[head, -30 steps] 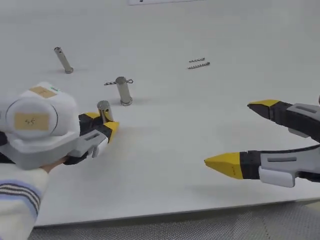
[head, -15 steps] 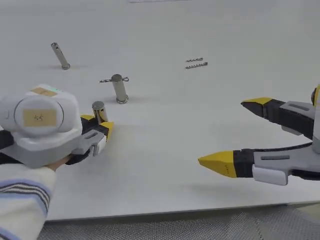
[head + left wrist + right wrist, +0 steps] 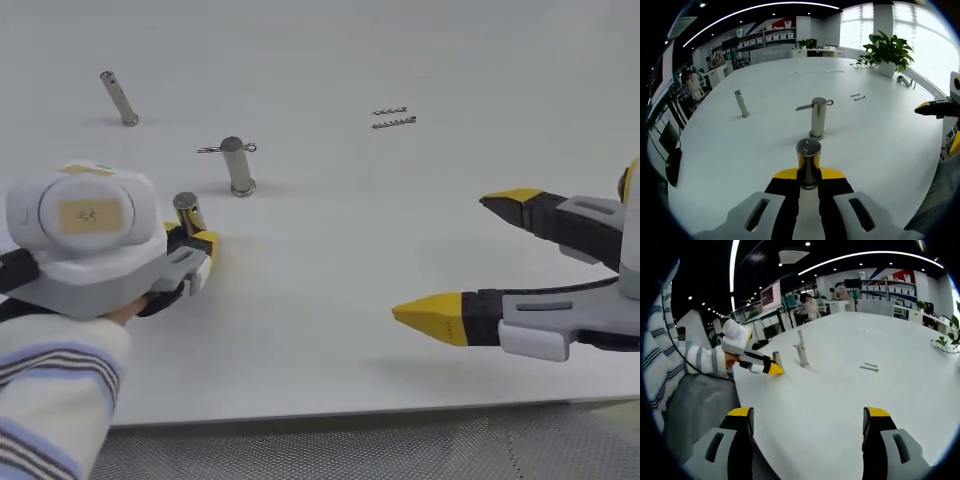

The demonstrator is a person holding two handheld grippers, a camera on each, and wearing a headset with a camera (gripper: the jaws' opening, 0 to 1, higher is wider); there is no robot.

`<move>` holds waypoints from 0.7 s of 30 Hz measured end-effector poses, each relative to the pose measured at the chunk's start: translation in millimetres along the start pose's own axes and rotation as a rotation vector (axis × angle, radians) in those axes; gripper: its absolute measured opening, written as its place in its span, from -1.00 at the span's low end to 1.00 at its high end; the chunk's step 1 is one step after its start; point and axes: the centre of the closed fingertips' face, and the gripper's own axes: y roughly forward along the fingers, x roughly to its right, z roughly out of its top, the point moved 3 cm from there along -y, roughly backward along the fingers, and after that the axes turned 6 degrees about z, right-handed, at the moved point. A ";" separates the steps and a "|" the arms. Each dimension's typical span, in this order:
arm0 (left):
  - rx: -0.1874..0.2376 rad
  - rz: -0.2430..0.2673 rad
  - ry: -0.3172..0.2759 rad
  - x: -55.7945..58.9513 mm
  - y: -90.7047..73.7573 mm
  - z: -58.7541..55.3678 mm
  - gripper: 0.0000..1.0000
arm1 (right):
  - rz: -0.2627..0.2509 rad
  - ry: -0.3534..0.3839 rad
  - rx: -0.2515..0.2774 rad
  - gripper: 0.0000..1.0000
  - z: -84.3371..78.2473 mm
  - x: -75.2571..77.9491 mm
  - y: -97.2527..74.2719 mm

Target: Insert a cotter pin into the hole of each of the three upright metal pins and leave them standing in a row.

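Note:
Three metal pins stand on the white table [image 3: 330, 260]. The far pin [image 3: 118, 97] looks tilted and its hole is bare. A cotter pin [image 3: 212, 150] sticks through the middle pin [image 3: 237, 165]. My left gripper [image 3: 195, 245] is shut on the lower part of the near pin [image 3: 186, 213]; in the left gripper view this pin [image 3: 808, 162] stands upright between the yellow fingertips. Two loose cotter pins [image 3: 393, 117] lie side by side further back. My right gripper [image 3: 440, 256] hovers wide open at the right, holding nothing.
The table's front edge [image 3: 330, 412] runs close below both grippers, with grey floor beyond it. In the left gripper view a potted plant [image 3: 887, 52] stands at the table's far right. A striped sleeve [image 3: 50, 400] covers the lower left corner.
The left gripper, with the near pin in it, has slid a little left, away from the middle pin. The right gripper stays open in about the same place.

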 end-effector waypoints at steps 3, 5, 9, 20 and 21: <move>-0.005 0.001 -0.010 0.0 -0.6 -1.0 -0.77 | 0.000 0.001 0.001 0.82 0.4 -0.5 0.2; 0.001 -0.004 -0.030 0.3 -2.6 -1.6 -0.77 | -0.010 0.003 -0.002 0.82 -0.1 0.9 0.0; 0.008 -0.004 0.011 0.7 -3.4 -0.8 -0.77 | -0.007 0.003 -0.007 0.82 -0.6 0.4 -0.1; 0.021 -0.081 -0.033 2.2 -5.0 5.8 -0.51 | -0.006 -0.014 -0.015 0.82 4.3 2.3 3.3; 0.011 -0.088 -0.023 2.2 -5.1 4.4 -0.44 | -0.005 -0.014 -0.015 0.82 5.0 2.1 3.8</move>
